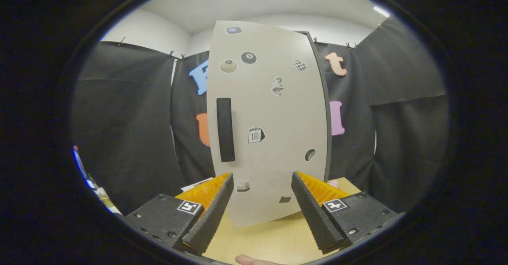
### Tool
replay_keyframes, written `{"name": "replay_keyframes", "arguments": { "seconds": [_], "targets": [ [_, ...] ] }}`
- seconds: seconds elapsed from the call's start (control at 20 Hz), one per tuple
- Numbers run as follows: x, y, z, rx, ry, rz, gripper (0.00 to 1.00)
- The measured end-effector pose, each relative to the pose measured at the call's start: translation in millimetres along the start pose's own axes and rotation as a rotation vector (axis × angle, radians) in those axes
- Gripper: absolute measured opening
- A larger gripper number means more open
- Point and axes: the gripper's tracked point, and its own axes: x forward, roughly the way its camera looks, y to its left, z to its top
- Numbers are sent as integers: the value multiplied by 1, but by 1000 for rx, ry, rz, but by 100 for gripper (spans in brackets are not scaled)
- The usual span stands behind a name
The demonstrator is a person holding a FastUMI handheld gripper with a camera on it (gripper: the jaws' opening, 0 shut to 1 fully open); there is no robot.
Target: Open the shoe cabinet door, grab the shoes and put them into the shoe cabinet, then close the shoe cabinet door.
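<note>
Tool (262, 177) fingers apart; cabinet door (274, 110) upright ahead, handle (225, 129) vertical.

Cam rides hand-held gripper (262, 179), faces cabinet door (274, 118) (close, low).

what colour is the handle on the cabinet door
Black, a vertical bar handle on the pale grey door, clearest in the gripper view.

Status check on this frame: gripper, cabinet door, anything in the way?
Gripper open, holding nothing. Shoe cabinet door just ahead, black handle beyond the left finger, untouched. Nothing between fingers and door.
</note>
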Motion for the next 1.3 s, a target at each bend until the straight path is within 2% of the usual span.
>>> {"name": "replay_keyframes", "arguments": {
  "seconds": [0.35,0.45,0.65,0.8,1.1,1.3],
  "targets": [
    [-65,4,-4,9,-13,24,99],
    [-82,4,-5,-24,-18,17,99],
    [-111,-3,-6,-128,-25,-53,99],
    [-129,2,-4,-178,-64,-49,99],
    [-148,-5,-18,-159,-58,-52,99],
    [-152,-26,-6,-140,-101,-101,99]
  ]
}}
